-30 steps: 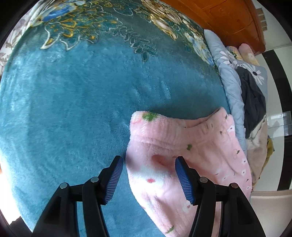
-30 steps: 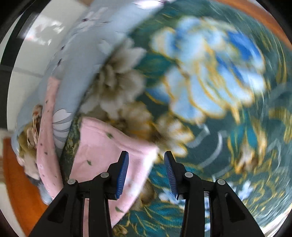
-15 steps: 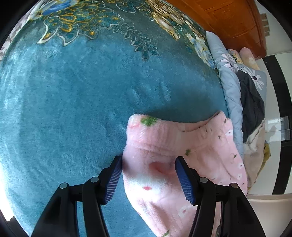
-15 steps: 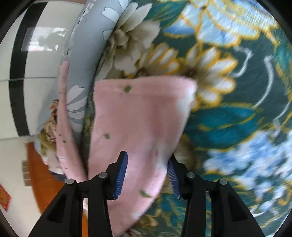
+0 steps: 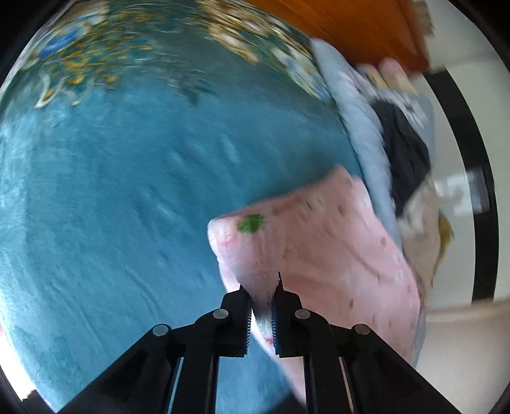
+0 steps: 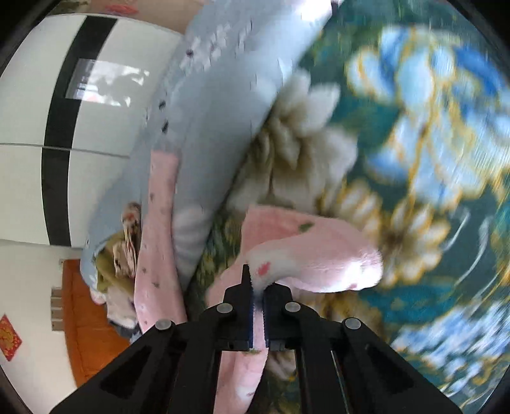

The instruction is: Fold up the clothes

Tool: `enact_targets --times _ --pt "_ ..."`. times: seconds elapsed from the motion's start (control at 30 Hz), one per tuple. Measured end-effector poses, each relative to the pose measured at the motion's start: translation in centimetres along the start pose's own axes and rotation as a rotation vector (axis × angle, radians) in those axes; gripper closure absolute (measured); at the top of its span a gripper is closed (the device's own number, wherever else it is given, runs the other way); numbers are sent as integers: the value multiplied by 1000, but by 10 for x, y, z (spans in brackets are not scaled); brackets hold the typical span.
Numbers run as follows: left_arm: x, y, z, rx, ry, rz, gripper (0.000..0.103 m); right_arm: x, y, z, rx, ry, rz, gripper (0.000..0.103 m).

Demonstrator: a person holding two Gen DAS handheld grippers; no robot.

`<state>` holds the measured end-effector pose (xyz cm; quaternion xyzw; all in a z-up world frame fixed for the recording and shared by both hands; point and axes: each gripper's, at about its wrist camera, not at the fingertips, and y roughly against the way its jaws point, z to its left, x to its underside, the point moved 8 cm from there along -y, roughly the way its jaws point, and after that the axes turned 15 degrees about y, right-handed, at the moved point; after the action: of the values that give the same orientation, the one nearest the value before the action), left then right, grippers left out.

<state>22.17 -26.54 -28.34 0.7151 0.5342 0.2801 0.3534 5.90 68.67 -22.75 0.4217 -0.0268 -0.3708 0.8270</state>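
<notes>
Left wrist view: the left hand-held gripper [image 5: 261, 305] pinches the near edge of the pink garment [image 5: 334, 242], which lies on the teal blanket [image 5: 127, 191], right of centre.

Right wrist view: the right hand-held gripper [image 6: 258, 305] clamps the pink garment [image 6: 318, 258], beside a grey-blue quilt [image 6: 216, 127].

I see a plush teal blanket [image 5: 134, 178] with gold-and-blue flowers, a pale blue floral quilt [image 6: 216, 105] bunched alongside, and an orange wooden headboard [image 5: 357, 28].

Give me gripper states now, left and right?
Left gripper: closed on the pink garment.
Right gripper: closed on the same pink garment.
</notes>
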Motion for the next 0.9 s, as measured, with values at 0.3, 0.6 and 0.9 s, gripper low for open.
enact_targets --times 0.3,0.6,0.9 --pt "9 12 -32 60 72 36 94 -34 -9 41 -71 33 -34 99" --pt "-24 20 -110 183 144 45 94 -116 -55 167 -158 163 -45 99" --pt "-64 -30 -164 160 182 41 94 -164 -135 267 -34 298 -5 99"
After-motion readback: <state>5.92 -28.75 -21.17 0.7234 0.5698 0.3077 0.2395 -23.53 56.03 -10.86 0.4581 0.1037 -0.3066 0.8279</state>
